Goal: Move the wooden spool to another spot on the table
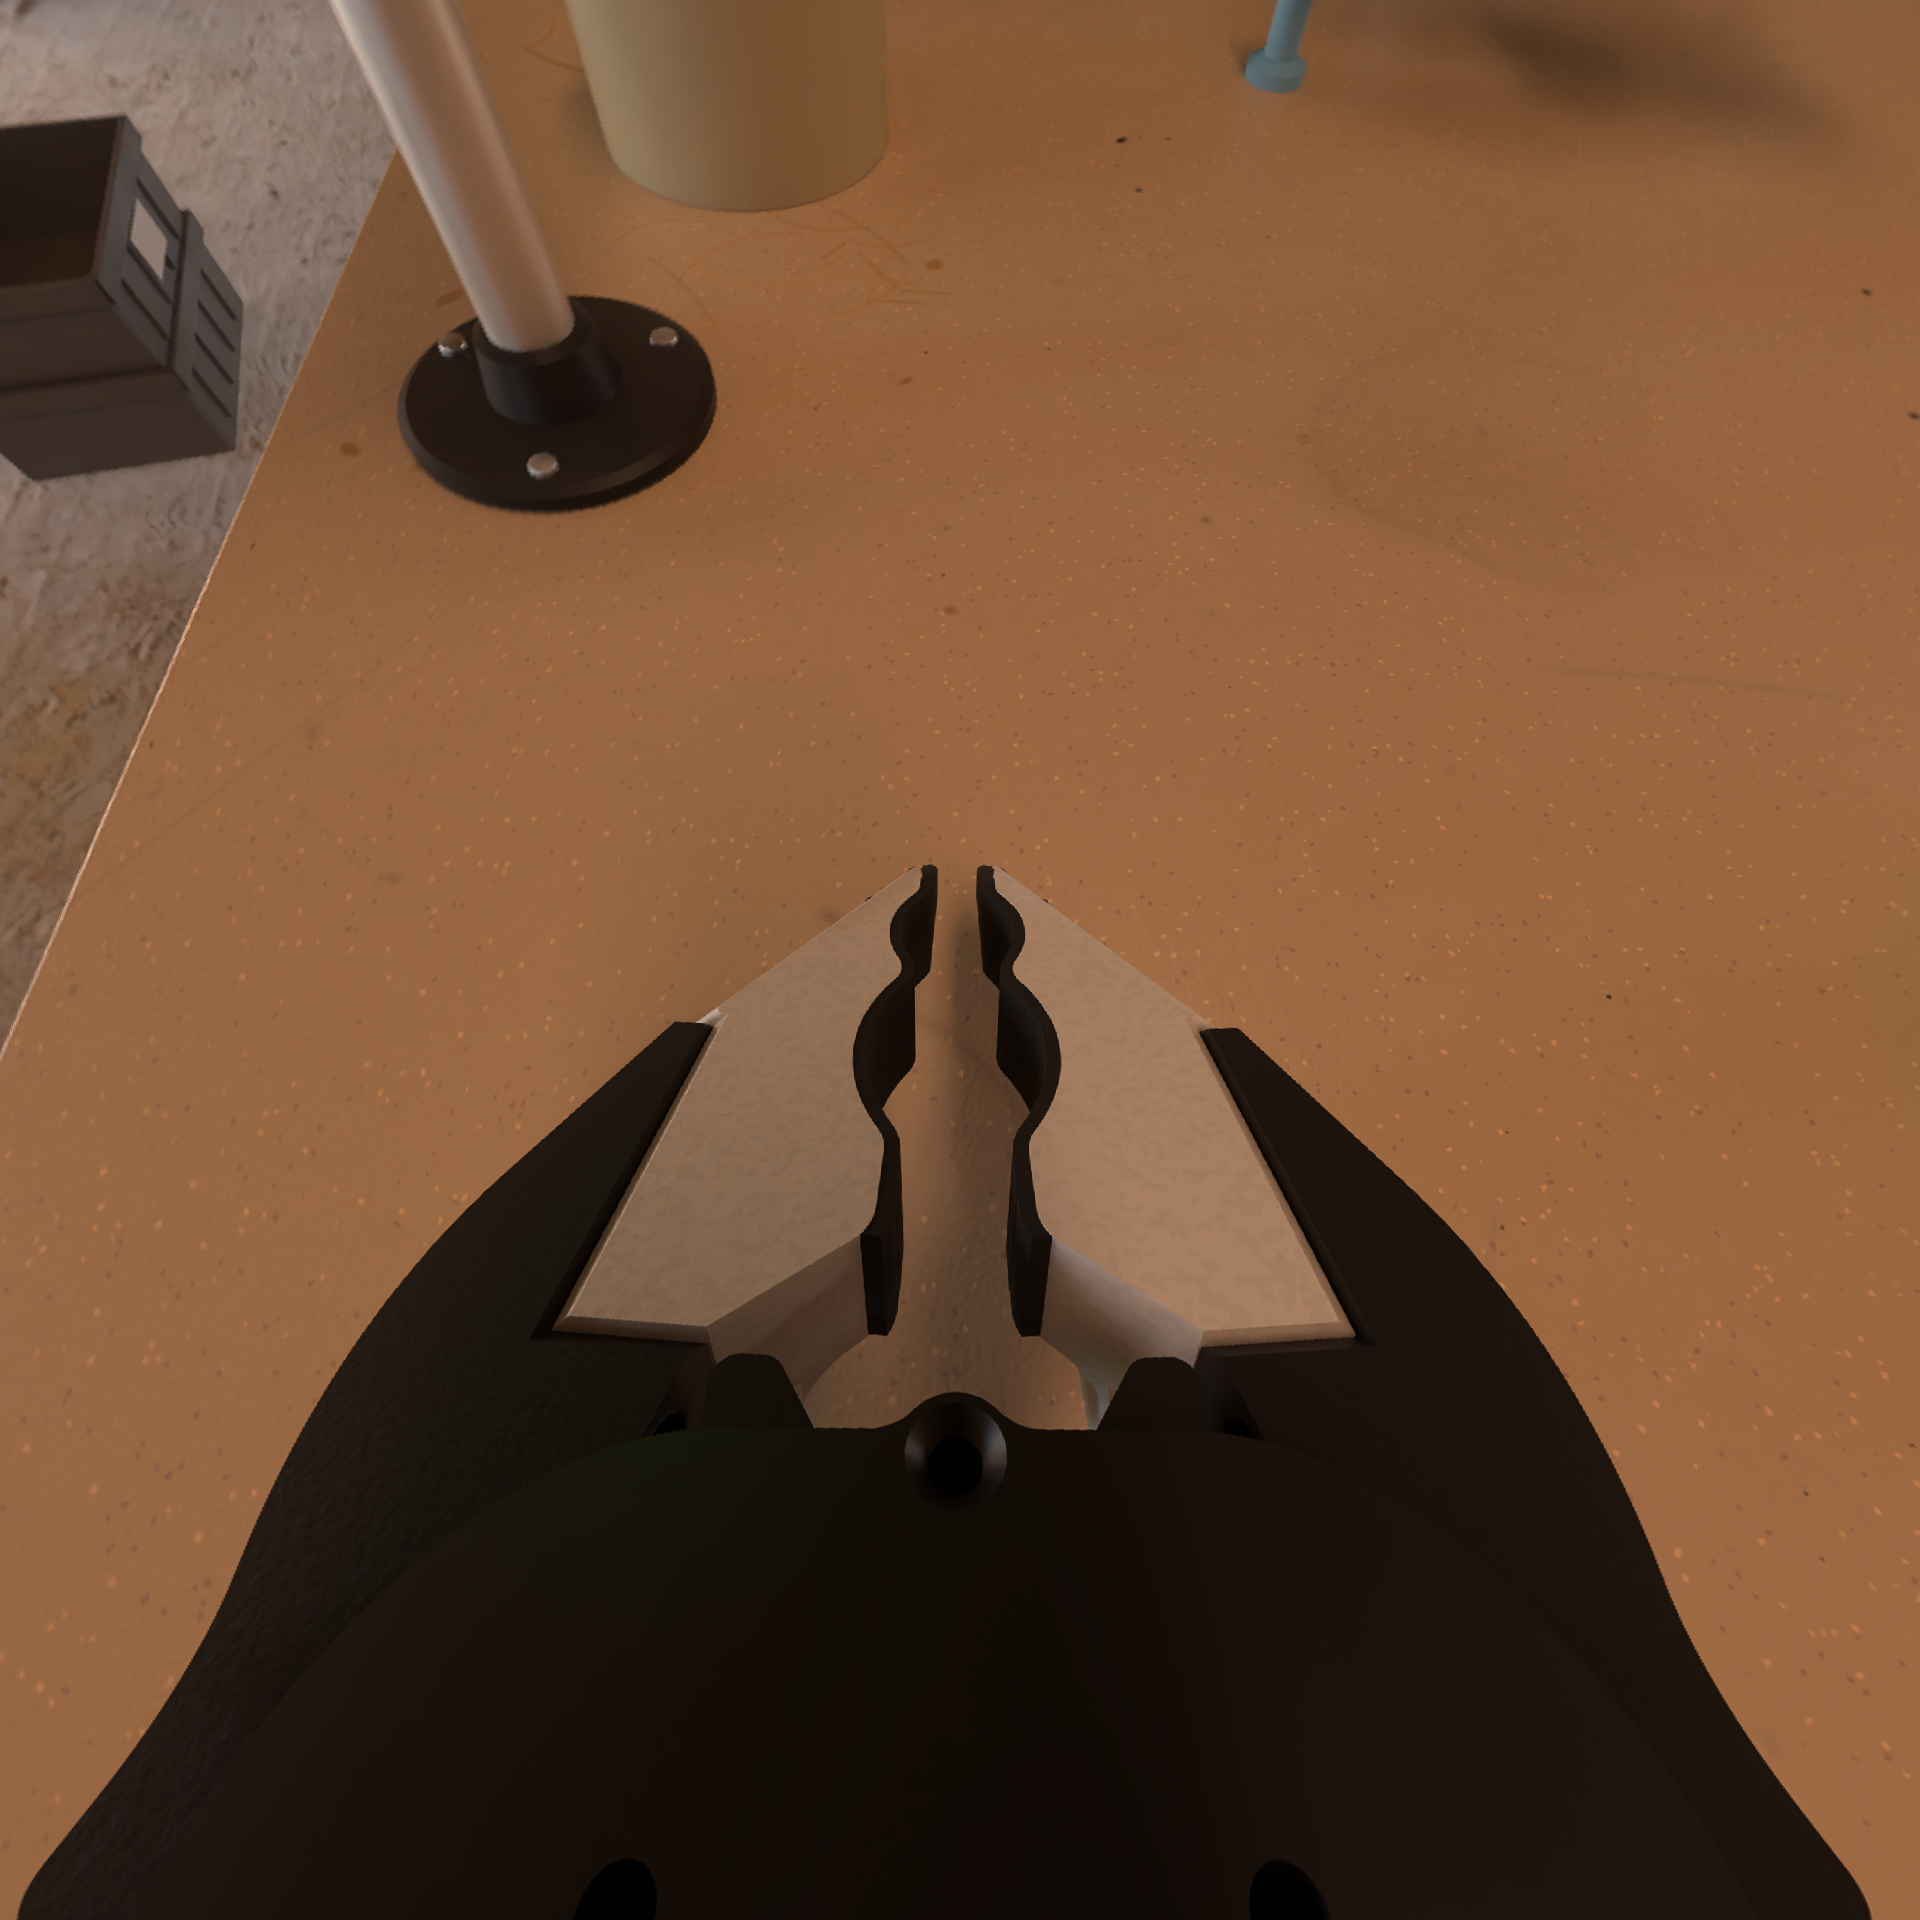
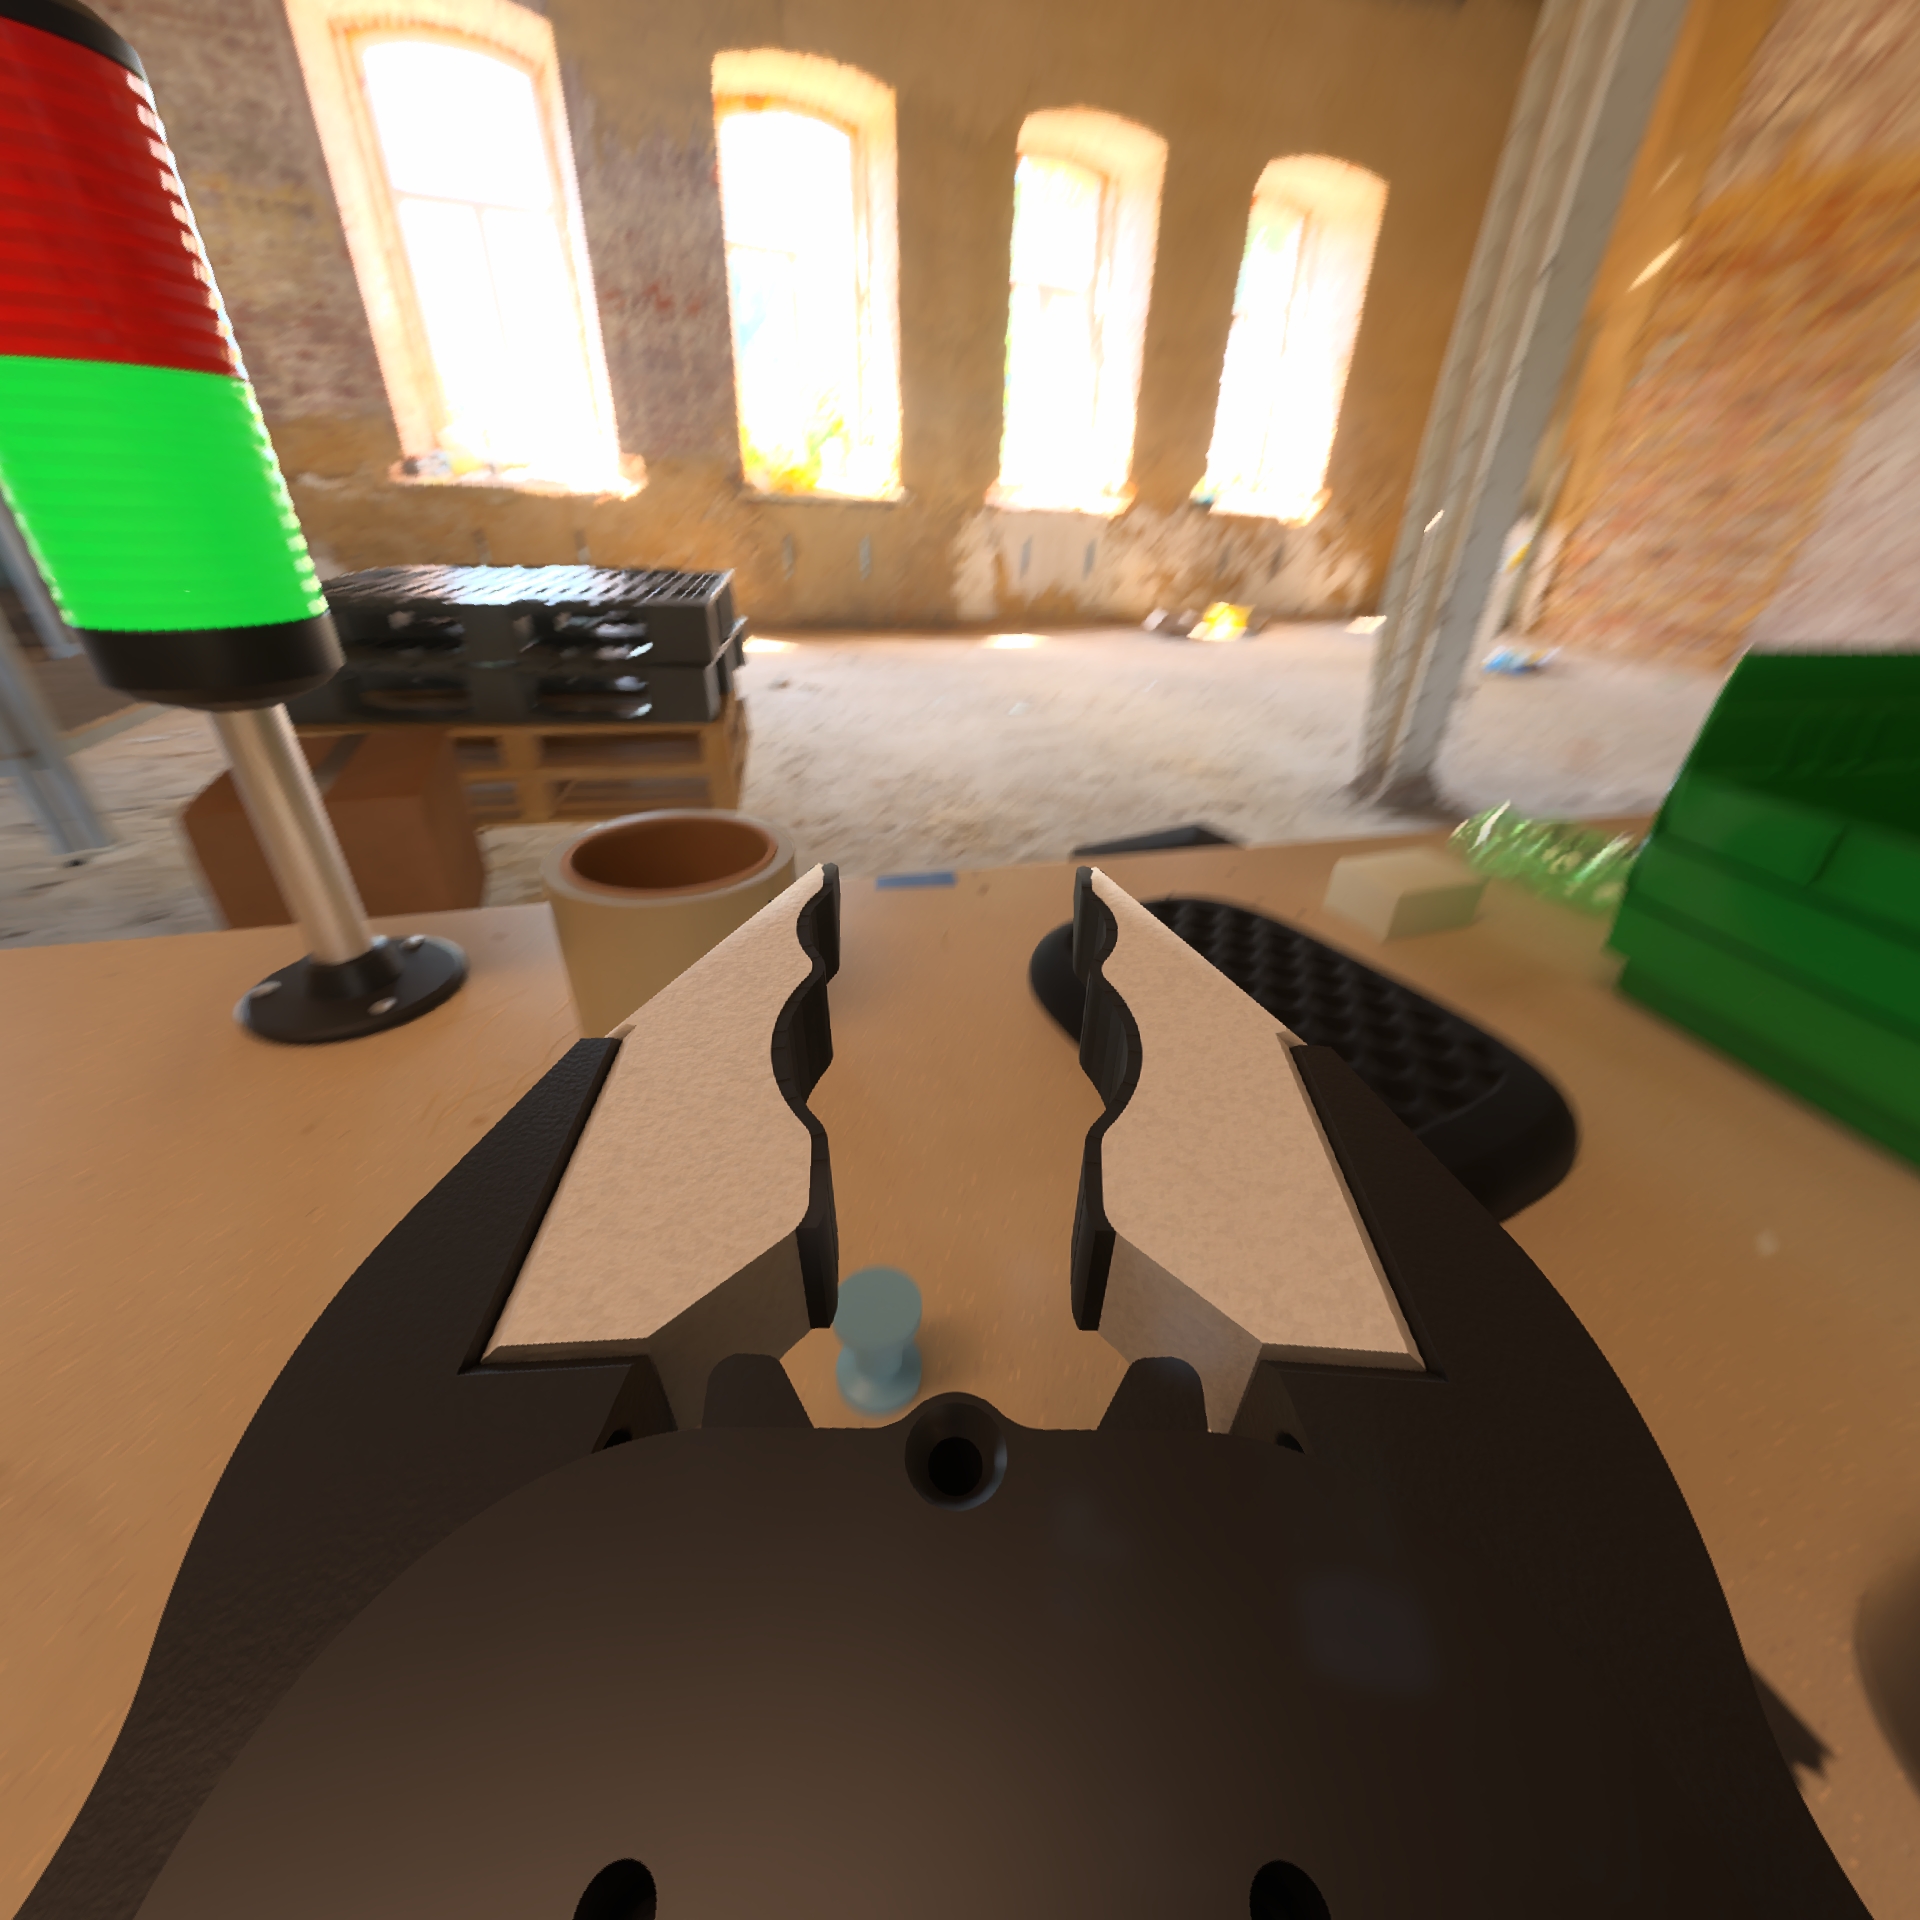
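1 blue spool [image 2: 878,1340], 1 tape roll [image 2: 665,914], 1 signal tower [image 2: 156,416], 1 black mat [image 2: 1351,1029], 1 green bin [image 2: 1787,894], 1 pale block [image 2: 1403,891]

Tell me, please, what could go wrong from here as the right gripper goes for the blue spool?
1. The spool sits deep between the open right gripper fingers, close to the left finger; closing off-centre might tip or push it aside.
2. The tan cup and black mat lie just ahead, so carrying the spool forward could bump them.
3. The left gripper, nearly shut and empty, cannot help quickly.
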Controlling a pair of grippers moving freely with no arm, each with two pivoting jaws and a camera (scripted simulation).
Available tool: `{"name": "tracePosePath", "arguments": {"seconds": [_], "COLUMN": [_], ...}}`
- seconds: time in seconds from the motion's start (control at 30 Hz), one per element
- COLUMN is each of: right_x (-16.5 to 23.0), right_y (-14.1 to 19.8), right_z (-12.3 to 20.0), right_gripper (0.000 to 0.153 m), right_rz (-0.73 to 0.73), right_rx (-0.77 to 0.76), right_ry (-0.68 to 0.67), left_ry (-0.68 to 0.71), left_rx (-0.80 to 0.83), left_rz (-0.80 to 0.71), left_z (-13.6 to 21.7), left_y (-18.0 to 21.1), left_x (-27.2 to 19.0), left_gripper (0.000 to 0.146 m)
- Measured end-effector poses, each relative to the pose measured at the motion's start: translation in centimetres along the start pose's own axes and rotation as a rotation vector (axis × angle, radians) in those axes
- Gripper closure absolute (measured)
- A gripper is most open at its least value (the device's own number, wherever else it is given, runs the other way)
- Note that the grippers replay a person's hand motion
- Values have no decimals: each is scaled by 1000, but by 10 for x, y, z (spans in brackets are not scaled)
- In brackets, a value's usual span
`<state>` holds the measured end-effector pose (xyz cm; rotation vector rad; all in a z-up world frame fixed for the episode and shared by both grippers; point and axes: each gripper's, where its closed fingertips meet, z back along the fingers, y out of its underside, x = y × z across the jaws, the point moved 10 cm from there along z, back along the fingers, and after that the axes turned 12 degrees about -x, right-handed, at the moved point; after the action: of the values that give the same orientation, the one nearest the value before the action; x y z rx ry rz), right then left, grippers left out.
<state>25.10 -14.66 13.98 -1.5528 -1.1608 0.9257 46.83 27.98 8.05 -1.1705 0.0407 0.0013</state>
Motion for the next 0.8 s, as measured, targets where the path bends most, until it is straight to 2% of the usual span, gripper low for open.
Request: {"name": "tracePosePath", "arguments": {"seconds": [0.07, 0.17, 0.23, 0.33, 0.43, 0.67, 0.8], "right_x": [-11, -13, -7, 1, 9, 14, 14], "right_y": [6, 24, 34, 38, 46, 55, 58], "right_z": [3, 2, 3, 5, 7, 1, -1], "right_gripper": [105, 83, 76, 71, 67, 67, 77], "right_rz": [-89, -151, -135, -27, -26, -5, -6], "right_rx": [99, 301, 400, 510, 624, 724, 757], "right_ry": [-56, -75, -61, -9, -1, 27, 20], "left_ry": [6, 15, 15, 20, 47, 110, 137], "left_rx": [-1, -13, -19, -35, -60, -120, -139], "left_rz": [-31, -40, -37, -44, -38, 10, 24], "left_z": [-3, -7, -10, -13, -16, -15, -14], "left_y": [-2, -3, -4, -4, -4, -3, -2], "left_x": [-2, -3, -2, -2, -2, 4, 6], "left_gripper": [139, 139, 139, 139, 139, 141, 141]}}
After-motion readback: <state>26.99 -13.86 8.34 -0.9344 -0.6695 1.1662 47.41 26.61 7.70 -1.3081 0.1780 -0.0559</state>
